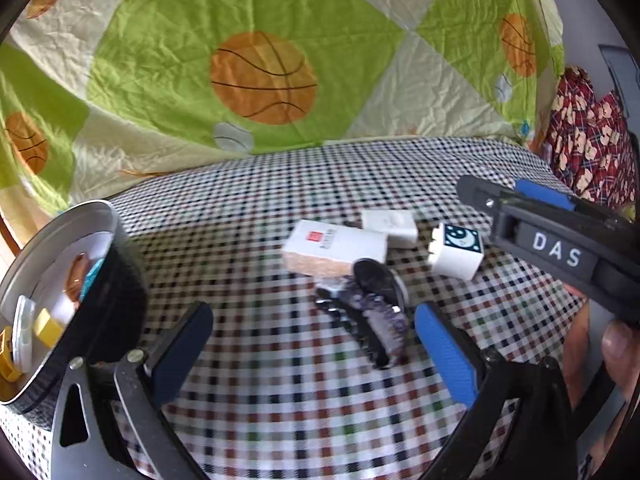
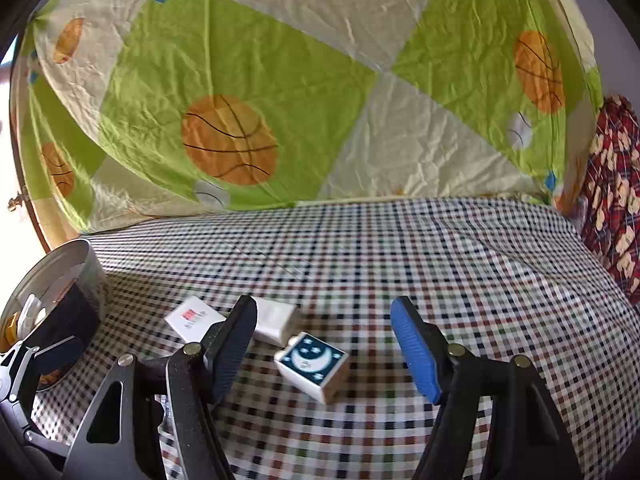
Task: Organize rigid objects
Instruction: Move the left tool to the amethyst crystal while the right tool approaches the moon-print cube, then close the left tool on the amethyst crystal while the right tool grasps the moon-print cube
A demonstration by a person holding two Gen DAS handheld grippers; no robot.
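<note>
Small white plastic plug block with blue moon sticker (image 2: 312, 364): judged light, rigid, slippery; best pinched across flat sides. Right gripper (image 2: 324, 350) and left gripper (image 1: 314, 344) both seen apart, empty.

A checked cloth (image 2: 400, 248) spreads under and beyond the fingers. Past its far edge, ahead of the fingers, hangs a crumpled green-and-cream quilt (image 2: 280, 60) printed with basketballs. Off to the right of the fingers lies a red patterned fabric (image 1: 588, 136).
</note>
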